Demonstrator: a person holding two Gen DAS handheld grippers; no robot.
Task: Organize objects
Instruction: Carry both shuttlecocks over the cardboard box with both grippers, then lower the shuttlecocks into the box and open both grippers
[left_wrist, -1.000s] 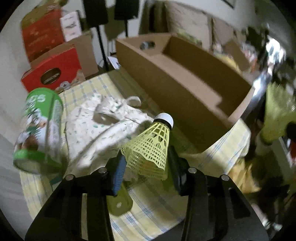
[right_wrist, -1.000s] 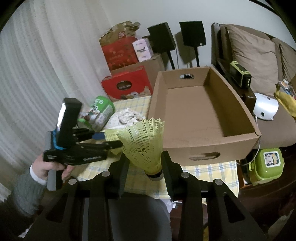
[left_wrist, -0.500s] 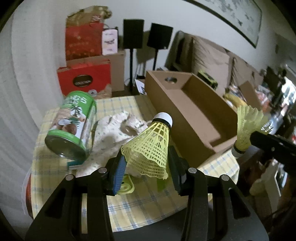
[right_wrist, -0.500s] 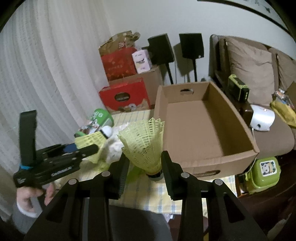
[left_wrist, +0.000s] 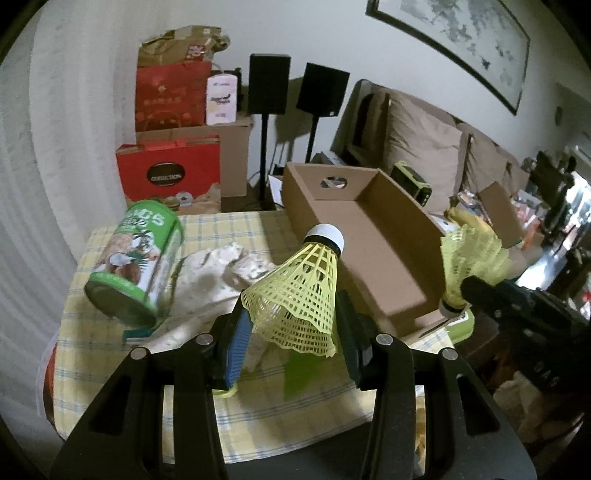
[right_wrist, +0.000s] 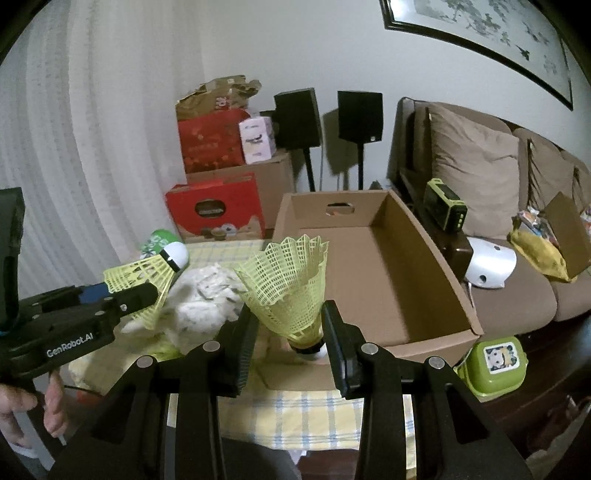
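My left gripper (left_wrist: 291, 339) is shut on a yellow shuttlecock (left_wrist: 299, 295), held by its skirt with the white cork pointing up and away. My right gripper (right_wrist: 290, 334) is shut on a second yellow shuttlecock (right_wrist: 288, 284), cork down between the fingers, skirt up. Both are held above the near edge of the table with the yellow checked cloth (left_wrist: 295, 402). The open cardboard box (right_wrist: 362, 266) stands on the table's right half; its inside looks bare. The left gripper and its shuttlecock also show in the right wrist view (right_wrist: 147, 269); the right one shows in the left wrist view (left_wrist: 465, 258).
A green can (left_wrist: 136, 258) lies on its side at the table's left. A crumpled white cloth (left_wrist: 221, 269) lies in the middle. Red gift boxes (left_wrist: 170, 177) and speaker stands (left_wrist: 267, 88) stand behind the table. A sofa (right_wrist: 498, 221) is on the right.
Both grippers have pulled back and up from the table, each still holding its shuttlecock. The left wrist view now shows more of the room and the right gripper at its right.
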